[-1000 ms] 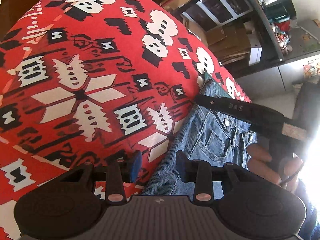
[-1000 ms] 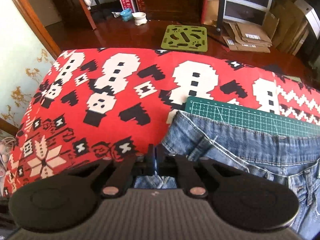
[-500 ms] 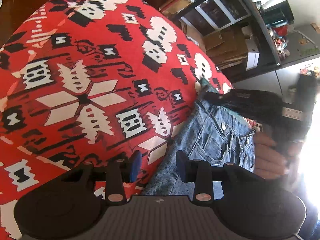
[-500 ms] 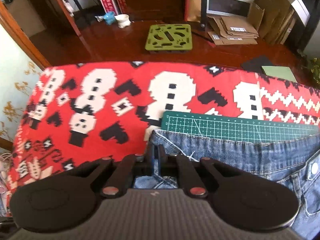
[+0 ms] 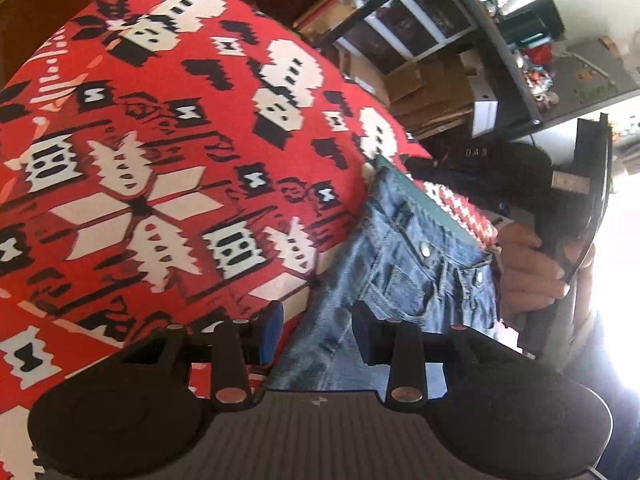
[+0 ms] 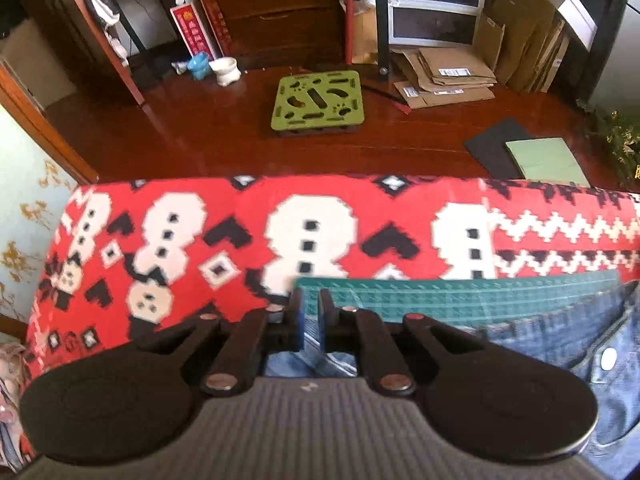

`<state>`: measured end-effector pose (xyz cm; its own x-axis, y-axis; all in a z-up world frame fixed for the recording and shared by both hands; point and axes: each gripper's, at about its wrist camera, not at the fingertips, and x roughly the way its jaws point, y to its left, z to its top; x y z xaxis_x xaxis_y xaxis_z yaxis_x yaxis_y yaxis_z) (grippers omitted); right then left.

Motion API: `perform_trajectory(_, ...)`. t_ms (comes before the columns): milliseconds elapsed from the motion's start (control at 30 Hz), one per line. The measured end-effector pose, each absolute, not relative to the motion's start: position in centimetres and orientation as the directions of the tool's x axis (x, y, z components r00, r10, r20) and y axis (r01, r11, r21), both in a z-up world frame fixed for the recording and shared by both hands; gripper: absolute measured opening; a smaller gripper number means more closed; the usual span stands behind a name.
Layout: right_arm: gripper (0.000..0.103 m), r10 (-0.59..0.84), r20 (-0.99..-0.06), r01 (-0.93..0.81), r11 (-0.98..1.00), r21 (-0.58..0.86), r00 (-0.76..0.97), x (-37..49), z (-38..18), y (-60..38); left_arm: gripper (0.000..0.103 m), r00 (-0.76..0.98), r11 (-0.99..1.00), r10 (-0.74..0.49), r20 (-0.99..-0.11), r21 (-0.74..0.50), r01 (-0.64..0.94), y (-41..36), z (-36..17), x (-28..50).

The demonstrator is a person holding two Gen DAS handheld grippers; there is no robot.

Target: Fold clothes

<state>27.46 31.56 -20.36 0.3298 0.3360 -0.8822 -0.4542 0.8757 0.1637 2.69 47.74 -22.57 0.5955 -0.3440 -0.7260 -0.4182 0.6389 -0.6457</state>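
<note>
Left gripper (image 5: 316,330) at the frame's bottom is spread wide over the jeans (image 5: 404,272), gripping nothing. Right gripper (image 6: 309,322) shows a narrow gap, denim visible behind; whether it pinches is unclear.

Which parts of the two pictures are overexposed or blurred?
Left wrist view: strong white glare washes out the right edge beside the hand; the jeans stay readable. Right wrist view: even light, no glare; the cutting mat grid and blanket look slightly smeared.

Red patterned blanket (image 6: 360,200) carries cutting mat (image 6: 460,296), jeans (image 5: 400,264).
</note>
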Motion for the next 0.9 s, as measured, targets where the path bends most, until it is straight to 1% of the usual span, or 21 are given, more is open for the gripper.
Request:
perform_trajectory(133,0.007,0.285,-0.905,-0.446,0.886,0.123,0.316,27.6,-21.8,30.2,0.036,0.61,0.642,-0.358,-0.707,-0.661,-0.389,47.3,-22.4,2.9)
perform_trajectory(167,0.004,0.278,-0.909,-0.439,0.89,0.122,0.31,27.7,-22.4,29.8,0.036,0.612,0.645,-0.361,-0.703,-0.663,-0.381,47.1,-22.4,3.0)
perform_trajectory(267,0.004,0.304,-0.894,-0.435,0.889,0.142,0.328,27.9,-22.6,29.3,0.036,0.61,0.656,-0.368,-0.701,-0.661,-0.364,46.6,-22.4,3.2)
perform_trajectory(333,0.003,0.285,-0.892,-0.434,0.894,0.115,0.35,28.4,-22.8,29.8,0.036,0.607,0.664,-0.37,-0.703,-0.657,-0.357,46.4,-22.5,3.3)
perform_trajectory(400,0.004,0.262,-0.897,-0.425,0.9,0.095,0.355,28.9,-22.7,30.3,0.036,0.604,0.673,-0.368,-0.707,-0.651,-0.352,46.2,-22.5,3.5)
perform_trajectory(433,0.007,0.262,-0.899,-0.417,0.904,0.1,0.352,29.1,-22.3,30.1,0.036,0.606,0.678,-0.365,-0.707,-0.648,-0.347,46.1,-22.4,3.6)
perform_trajectory(567,0.007,0.292,-0.889,-0.423,0.897,0.126,0.353,28.9,-20.1,28.6,0.036,0.619,0.679,-0.376,-0.69,-0.659,-0.323,45.9,-22.2,3.5)
perform_trajectory(667,0.007,0.273,-0.898,-0.44,0.892,0.102,0.344,28.4,-19.5,26.6,0.036,0.623,0.682,-0.381,-0.683,-0.663,-0.31,45.6,-22.1,3.6)
perform_trajectory(900,0.007,0.225,-0.917,-0.391,0.917,0.085,0.33,28.7,-21.3,21.9,0.036,0.644,0.719,-0.348,-0.681,-0.635,-0.283,44.3,-21.6,3.6)
